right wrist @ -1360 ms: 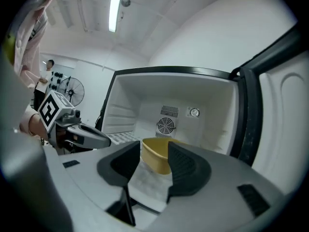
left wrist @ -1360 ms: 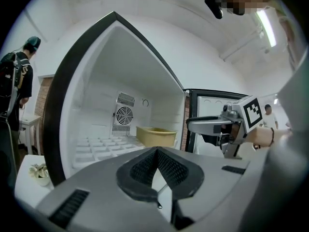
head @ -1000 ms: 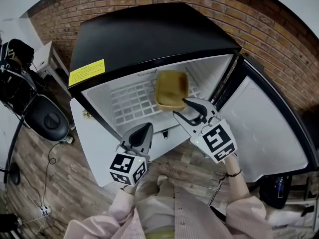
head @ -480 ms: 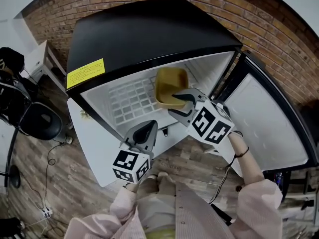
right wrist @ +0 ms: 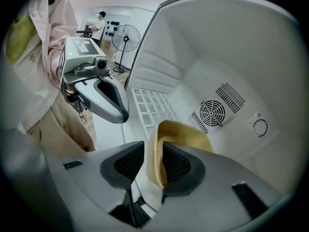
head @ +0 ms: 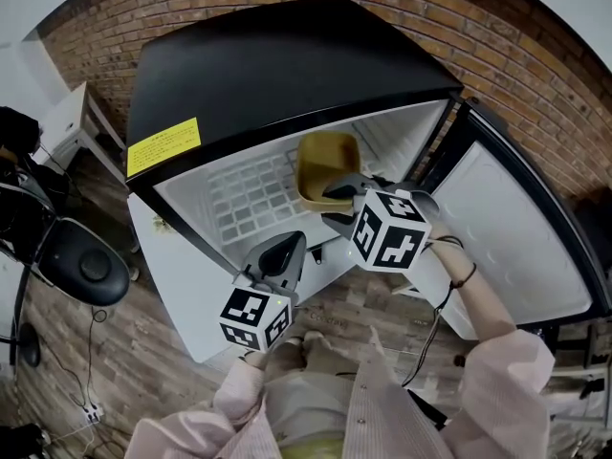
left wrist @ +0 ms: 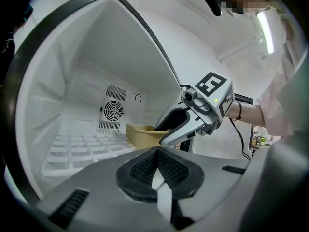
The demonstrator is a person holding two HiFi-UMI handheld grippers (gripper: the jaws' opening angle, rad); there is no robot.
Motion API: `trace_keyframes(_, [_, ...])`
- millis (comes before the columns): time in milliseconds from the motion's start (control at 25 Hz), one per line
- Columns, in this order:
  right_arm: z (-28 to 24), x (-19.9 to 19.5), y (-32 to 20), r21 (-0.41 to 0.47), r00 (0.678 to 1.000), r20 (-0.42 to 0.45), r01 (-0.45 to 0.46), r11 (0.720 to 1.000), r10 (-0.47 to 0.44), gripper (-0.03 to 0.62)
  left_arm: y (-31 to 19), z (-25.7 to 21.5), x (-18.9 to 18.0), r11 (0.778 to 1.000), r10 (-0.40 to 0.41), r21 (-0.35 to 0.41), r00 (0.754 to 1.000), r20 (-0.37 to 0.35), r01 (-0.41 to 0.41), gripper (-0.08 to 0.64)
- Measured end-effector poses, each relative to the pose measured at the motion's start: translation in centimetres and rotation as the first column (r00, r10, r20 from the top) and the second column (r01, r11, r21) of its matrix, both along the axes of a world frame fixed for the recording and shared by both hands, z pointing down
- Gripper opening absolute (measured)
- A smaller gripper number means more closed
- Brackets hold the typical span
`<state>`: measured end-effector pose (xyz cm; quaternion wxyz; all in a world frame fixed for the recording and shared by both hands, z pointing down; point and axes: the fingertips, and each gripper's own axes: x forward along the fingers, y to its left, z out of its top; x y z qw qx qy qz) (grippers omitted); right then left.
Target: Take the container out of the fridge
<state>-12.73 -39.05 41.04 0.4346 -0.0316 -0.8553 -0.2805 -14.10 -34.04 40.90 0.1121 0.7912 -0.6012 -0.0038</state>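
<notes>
A tan plastic container [head: 325, 163] [right wrist: 186, 134] stands on the white wire shelf [head: 247, 194] at the back right of the open fridge [head: 277, 65]. My right gripper [head: 337, 199] [right wrist: 153, 164] reaches into the fridge. The container's near wall is between its jaws, which are closing; the right pad lies against the wall's inner face and a thin gap shows at the left pad. My left gripper [head: 287, 247] [left wrist: 157, 170] hangs shut and empty outside the fridge's front edge, left of and below the right one. In the left gripper view the container [left wrist: 140, 133] sits behind the right gripper [left wrist: 166, 132].
The fridge door [head: 507, 237] stands swung open to the right. A fan grille [right wrist: 212, 112] is set in the fridge's back wall. A black chair [head: 81, 266] and cables lie on the wood floor at the left. A brick wall runs behind.
My right gripper has moved forward and left into the fridge, over the container's near wall, and its jaws have narrowed. The left gripper has barely shifted.
</notes>
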Motion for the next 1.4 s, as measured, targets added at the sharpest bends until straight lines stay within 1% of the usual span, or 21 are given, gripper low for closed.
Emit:
trace_keyframes(120, [0.1, 0.0, 0.0, 0.037, 1.0, -0.018, 0.014, 0.999, -0.013, 0.097, 0.0, 0.1, -0.1, 1.0, 0.0, -0.001, 1.0, -0.001, 0.0, -0.009])
trace_keyframes(200, [0.2, 0.1, -0.1, 0.062, 0.999, -0.028, 0.026, 0.998, -0.024, 0.043, -0.1, 0.2, -0.1, 1.0, 0.001, -0.002, 1.0, -0.002, -0.001, -0.009])
trace_keyframes(360, [0.2, 0.2, 0.2, 0.075, 0.999, -0.036, 0.039, 0.996, -0.037, 0.042, -0.2, 0.2, 0.1, 1.0, 0.009, -0.002, 1.0, -0.002, -0.009, -0.008])
trace_keyframes(480, [0.2, 0.3, 0.3, 0.1, 0.998, -0.042, 0.046, 0.994, -0.042, 0.04, -0.2, 0.2, 0.1, 1.0, 0.016, -0.001, 1.0, -0.003, -0.016, -0.009])
trace_keyframes(600, [0.1, 0.5, 0.5, 0.127, 0.998, -0.038, 0.047, 0.991, -0.043, 0.026, -0.1, 0.2, 0.2, 1.0, 0.025, 0.003, 1.0, -0.002, -0.025, -0.009])
trace_keyframes(760, [-0.2, 0.7, 1.2, 0.144, 0.999, -0.031, 0.041, 0.989, -0.037, 0.026, 0.4, 0.0, 0.1, 0.999, 0.033, 0.005, 0.999, -0.002, -0.033, -0.009])
trace_keyframes(960, [-0.4, 1.4, 1.9, 0.151, 1.0, -0.009, 0.011, 0.988, -0.01, 0.026, 0.9, 0.0, 0.1, 0.999, 0.049, 0.004, 0.999, -0.003, -0.049, -0.008])
trace_keyframes(1160, [-0.5, 2.2, 3.3, 0.131, 1.0, 0.023, -0.024, 0.991, 0.021, 0.025, 1.6, 0.1, -0.1, 0.997, 0.071, 0.004, 0.997, -0.002, -0.071, -0.008])
trace_keyframes(1400, [-0.3, 3.5, 4.8, 0.119, 0.997, 0.042, -0.075, 0.99, 0.071, 0.025, 2.5, 0.3, 0.2, 0.994, 0.109, 0.001, 0.994, 0.002, -0.109, -0.009])
